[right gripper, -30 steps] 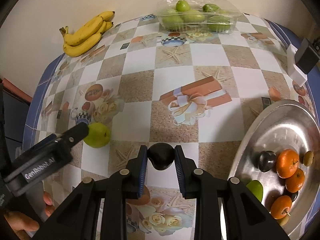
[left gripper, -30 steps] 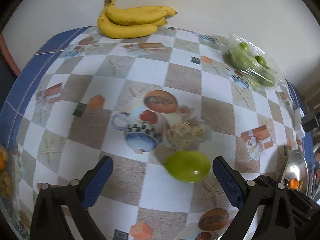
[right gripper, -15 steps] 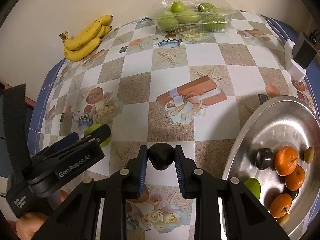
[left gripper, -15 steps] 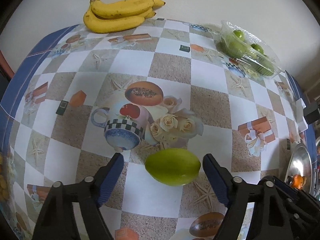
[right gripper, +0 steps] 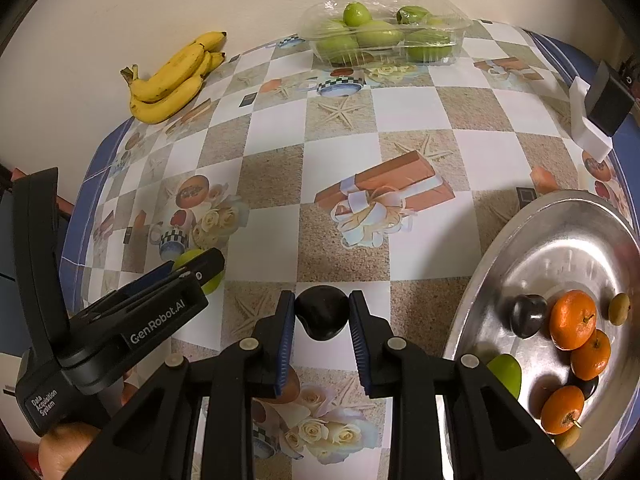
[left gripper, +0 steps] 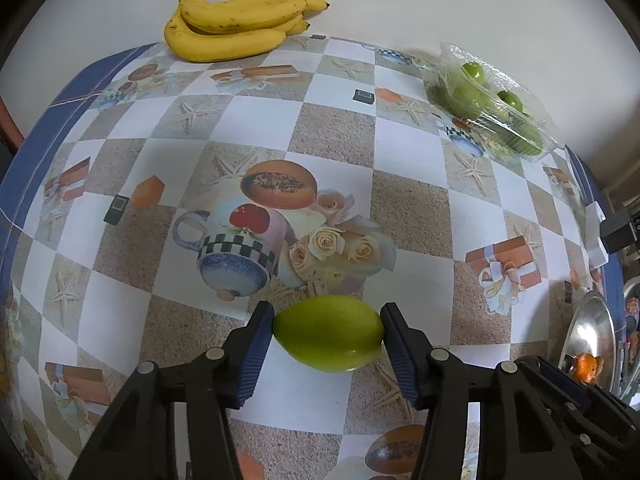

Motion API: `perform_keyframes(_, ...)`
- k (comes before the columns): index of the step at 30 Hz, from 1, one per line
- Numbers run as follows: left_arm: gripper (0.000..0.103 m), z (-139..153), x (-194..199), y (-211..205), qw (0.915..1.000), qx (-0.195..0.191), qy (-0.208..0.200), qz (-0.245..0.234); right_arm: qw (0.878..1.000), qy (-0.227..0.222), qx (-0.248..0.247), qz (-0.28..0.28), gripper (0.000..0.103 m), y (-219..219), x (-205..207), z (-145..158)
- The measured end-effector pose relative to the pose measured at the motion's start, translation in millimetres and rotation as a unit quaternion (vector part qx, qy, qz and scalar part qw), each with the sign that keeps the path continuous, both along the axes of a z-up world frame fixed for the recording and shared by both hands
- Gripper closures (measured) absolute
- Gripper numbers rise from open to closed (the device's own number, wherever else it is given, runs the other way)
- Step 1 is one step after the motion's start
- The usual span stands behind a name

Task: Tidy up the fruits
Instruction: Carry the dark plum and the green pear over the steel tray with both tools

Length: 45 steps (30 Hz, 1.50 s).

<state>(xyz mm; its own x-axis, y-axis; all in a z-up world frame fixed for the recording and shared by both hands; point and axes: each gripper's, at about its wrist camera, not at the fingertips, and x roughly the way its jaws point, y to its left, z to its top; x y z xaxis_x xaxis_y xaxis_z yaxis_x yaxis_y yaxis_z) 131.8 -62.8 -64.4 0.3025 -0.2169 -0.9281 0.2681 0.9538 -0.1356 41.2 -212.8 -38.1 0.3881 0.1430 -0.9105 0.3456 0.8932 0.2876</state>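
My left gripper [left gripper: 328,336] is shut on a green mango [left gripper: 329,333], both blue pads touching its ends, low over the patterned tablecloth. The same gripper [right gripper: 196,266] and mango [right gripper: 212,284] show at the left in the right wrist view. My right gripper [right gripper: 322,316] is shut on a dark plum [right gripper: 322,312] and holds it just left of the steel plate [right gripper: 500,248]. On the plate lie a dark plum [right gripper: 526,316], several oranges [right gripper: 572,320], a green fruit [right gripper: 506,372] and small yellowish fruits [right gripper: 619,308].
A bunch of bananas [left gripper: 236,28] lies by the wall at the back left. A clear plastic tray of green fruits [right gripper: 384,36] stands at the back. A small black and white box [right gripper: 600,108] sits near the table's right edge.
My left gripper moved forward around the green mango and closed on it. My right gripper, still holding the dark plum, hardly moved.
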Motion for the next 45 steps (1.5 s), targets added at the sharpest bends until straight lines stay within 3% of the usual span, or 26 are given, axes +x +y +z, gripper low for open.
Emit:
perform_keyframes(12, 0.045, 43, -1, 16, 0.9992, -0.012, -0.026, 0.028, 1.000, -0.007, -0.002, -0.001, 0.075, 2, -2, 9)
perform_keyframes(27, 0.045, 84, -22, 10, 0.9980, -0.022, -0.056, 0.016, 0.999, -0.026, -0.032, -0.004, 0.075, 0, -19, 36)
perform_keyframes(45, 0.045, 96, -57, -26, 0.9973, -0.013, -0.070, -0.018, 0.997, -0.010, -0.036, -0.063, 0.075, -46, -50, 40)
